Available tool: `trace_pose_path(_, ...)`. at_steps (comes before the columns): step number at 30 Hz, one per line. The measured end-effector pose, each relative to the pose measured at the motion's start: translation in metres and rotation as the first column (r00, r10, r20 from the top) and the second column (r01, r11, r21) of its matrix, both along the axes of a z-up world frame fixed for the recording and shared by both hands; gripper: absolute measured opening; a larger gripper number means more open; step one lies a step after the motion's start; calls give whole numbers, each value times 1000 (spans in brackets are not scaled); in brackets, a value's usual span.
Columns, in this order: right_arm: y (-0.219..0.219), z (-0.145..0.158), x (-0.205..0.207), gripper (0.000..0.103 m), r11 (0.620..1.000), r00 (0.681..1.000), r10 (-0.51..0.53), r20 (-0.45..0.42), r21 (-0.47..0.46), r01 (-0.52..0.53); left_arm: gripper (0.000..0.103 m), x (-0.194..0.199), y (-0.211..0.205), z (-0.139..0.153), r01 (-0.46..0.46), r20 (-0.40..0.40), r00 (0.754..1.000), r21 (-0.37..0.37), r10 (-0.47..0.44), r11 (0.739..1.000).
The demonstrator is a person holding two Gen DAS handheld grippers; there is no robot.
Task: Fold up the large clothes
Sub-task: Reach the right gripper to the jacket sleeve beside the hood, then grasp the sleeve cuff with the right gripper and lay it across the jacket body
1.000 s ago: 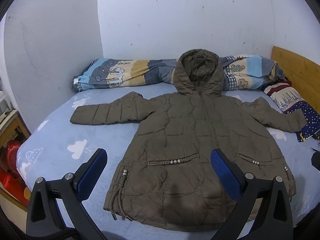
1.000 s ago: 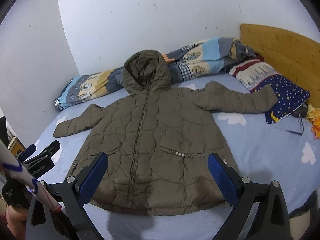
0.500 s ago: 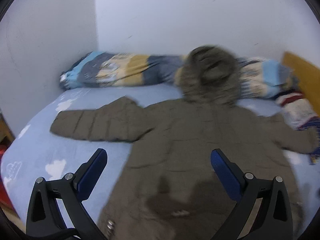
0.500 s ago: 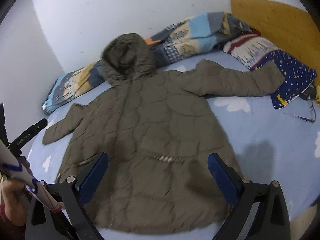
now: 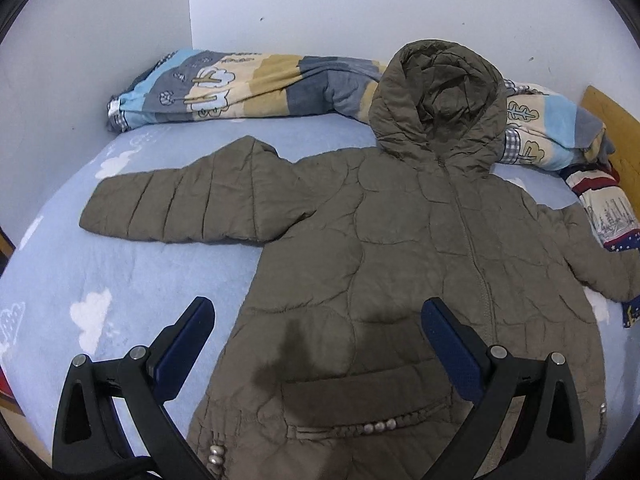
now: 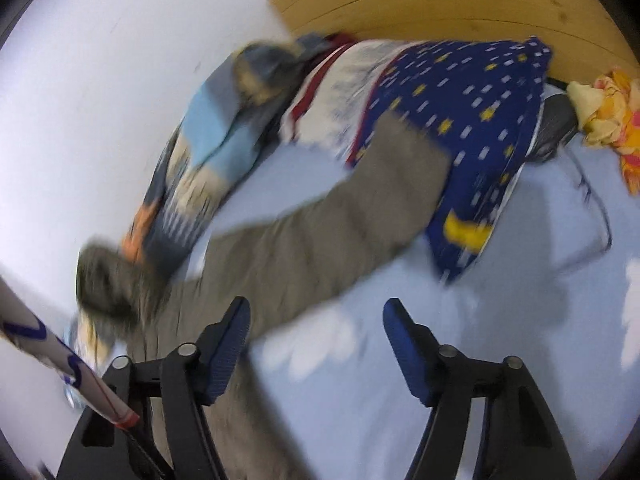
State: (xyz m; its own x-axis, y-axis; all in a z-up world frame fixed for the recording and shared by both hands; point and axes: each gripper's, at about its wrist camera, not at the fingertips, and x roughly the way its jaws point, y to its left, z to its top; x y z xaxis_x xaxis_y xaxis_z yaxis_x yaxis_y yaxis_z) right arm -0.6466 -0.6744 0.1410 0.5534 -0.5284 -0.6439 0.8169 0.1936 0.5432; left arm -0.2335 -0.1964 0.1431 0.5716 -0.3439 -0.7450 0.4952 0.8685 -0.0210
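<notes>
Olive quilted hooded coat [image 5: 420,264] lies flat mid-bed, its hem cut off below the left gripper [image 5: 316,344], jaws spread, empty. The right view is blurred: right gripper [image 6: 316,344] closing on nothing over the coat's sleeve [image 6: 320,236] near the starry pillow [image 6: 472,128].

Matt quilted cloth jacket [image 5: 400,248], soft cotton bedsheet [image 5: 100,272], smooth wooden headboard [image 6: 440,4]
</notes>
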Motion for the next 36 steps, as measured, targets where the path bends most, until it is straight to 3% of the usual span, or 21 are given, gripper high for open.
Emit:
trace_pose_path(7,-89,-6,-33,57,994,992,-109,-69,0,109,103,6,-1,-6,-8,12,1000,12,8,1000)
trace_pose_path(17,-141,-51,-26,52,987,982,-137,-133,70,147,103,9,-7,-15,1,16,1000,30,-1,1000)
trace_pose_path(20,-151,-65,-26,40,985,983,-139,-122,90,150,103,8,-10,-18,19,11,1000,31,-19,999)
trace_pose_path(22,-153,-70,-22,25,987,986,-120,-119,96,132,103,5,-14,-20,35,11,999,39,-35,999)
trace_pose_path(25,-142,-60,-17,18,990,984,-126,-126,41,132,103,3,-17,-20,45,11,999,43,-45,998)
trace_pose_path(36,-100,29,0,18,993,990,-101,-101,-75,94,103,-7,-10,-1,58,48,997,-7,-57,998)
